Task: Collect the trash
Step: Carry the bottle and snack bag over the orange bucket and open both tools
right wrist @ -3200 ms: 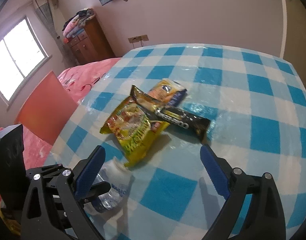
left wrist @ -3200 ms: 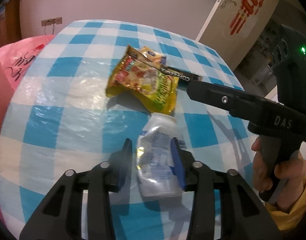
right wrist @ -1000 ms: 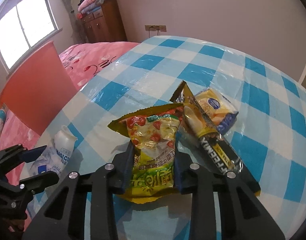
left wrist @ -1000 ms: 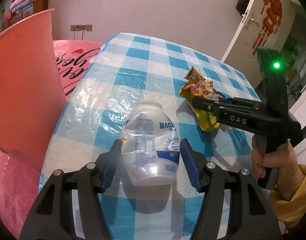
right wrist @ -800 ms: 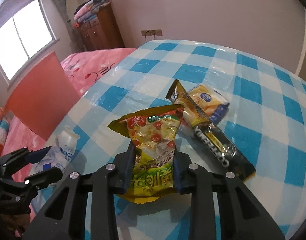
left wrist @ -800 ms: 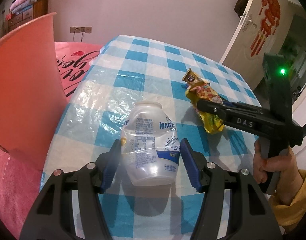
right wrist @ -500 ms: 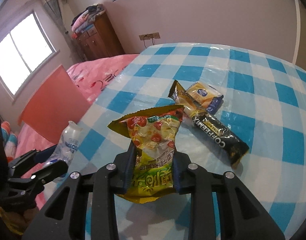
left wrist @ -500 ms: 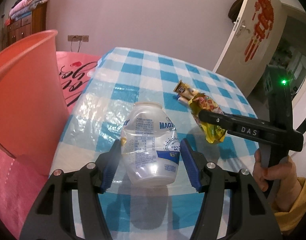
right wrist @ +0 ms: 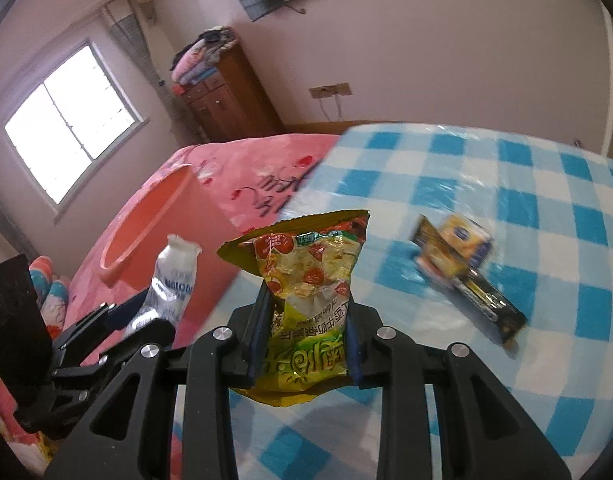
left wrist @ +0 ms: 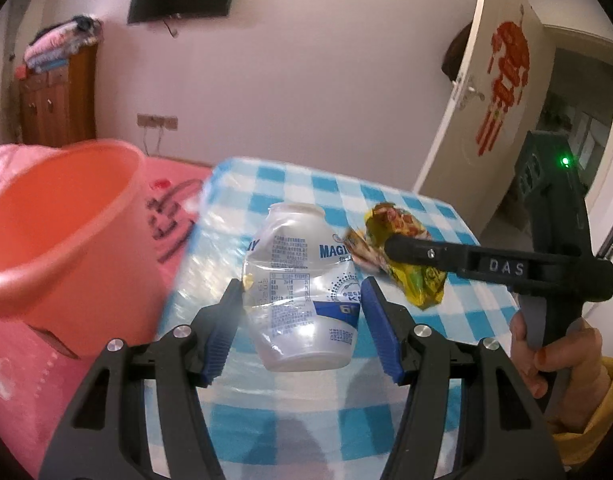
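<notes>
Blue checked surface (right wrist: pixel 506 184) holds two wrappers (right wrist: pixel 462 264) (not picked up yet). Left claw (left wrist: pixel 302 312) grips bottle (left wrist: pixel 302 280), right claw (right wrist: pixel 304 332) grips snack bag (right wrist: pixel 306 280), near orange bin (left wrist: pixel 62 232).

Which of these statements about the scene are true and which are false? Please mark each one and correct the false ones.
1. The left gripper holds a crumpled clear plastic bottle. True.
2. The right gripper is empty. False: it is shut on a yellow snack bag.
3. An orange bucket stands beside the table with the blue checked cloth. True.
4. No trash is left on the table. False: a black wrapper and a small yellow packet lie on the cloth.
5. The bottle is already inside the bucket. False: it is between the left gripper's pads, outside the bucket.
</notes>
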